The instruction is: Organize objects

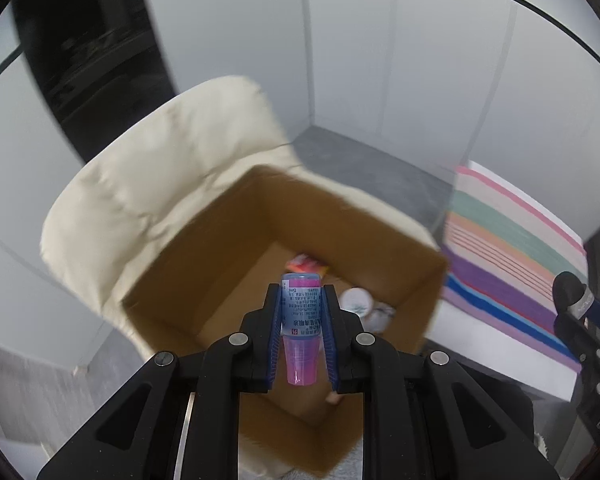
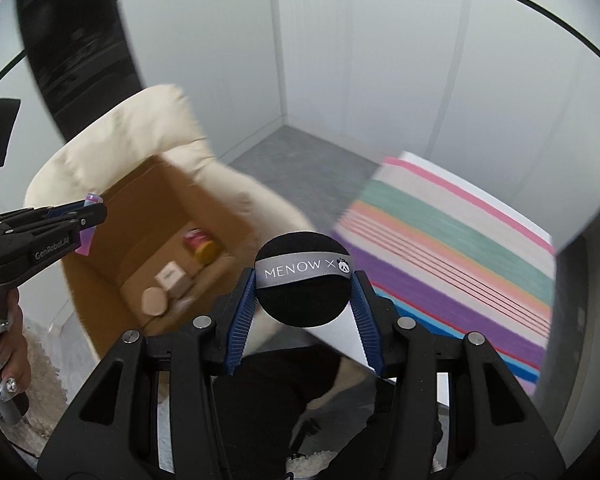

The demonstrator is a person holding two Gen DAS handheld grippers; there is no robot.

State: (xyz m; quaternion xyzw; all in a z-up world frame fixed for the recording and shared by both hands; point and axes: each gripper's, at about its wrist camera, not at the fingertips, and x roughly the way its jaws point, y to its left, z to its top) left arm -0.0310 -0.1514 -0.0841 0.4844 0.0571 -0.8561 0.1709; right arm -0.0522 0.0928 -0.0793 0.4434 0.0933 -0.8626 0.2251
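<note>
Left gripper (image 1: 300, 304): blue pads clamped on a small pink bottle (image 1: 300, 332) with a printed label, the bottle lying along the fingers, pink cap toward the camera. Directly beyond and below the tips sits an open cardboard box (image 1: 228, 240); inside it, past the bottle, are a white round-lidded jar (image 1: 356, 300) and an orange-red packet (image 1: 304, 264). The box rests on a cream cushioned chair (image 1: 148, 184).

Right gripper (image 2: 304, 280): pads pressed against both sides of a black round powder puff (image 2: 304, 300) with a grey ribbon reading "MENOW". Left of the tips, the same box (image 2: 156, 200) holds a red jar with a yellow lid (image 2: 200, 244) and a small white box (image 2: 172, 276). Right of the tips: a striped cloth (image 2: 452, 248).
</note>
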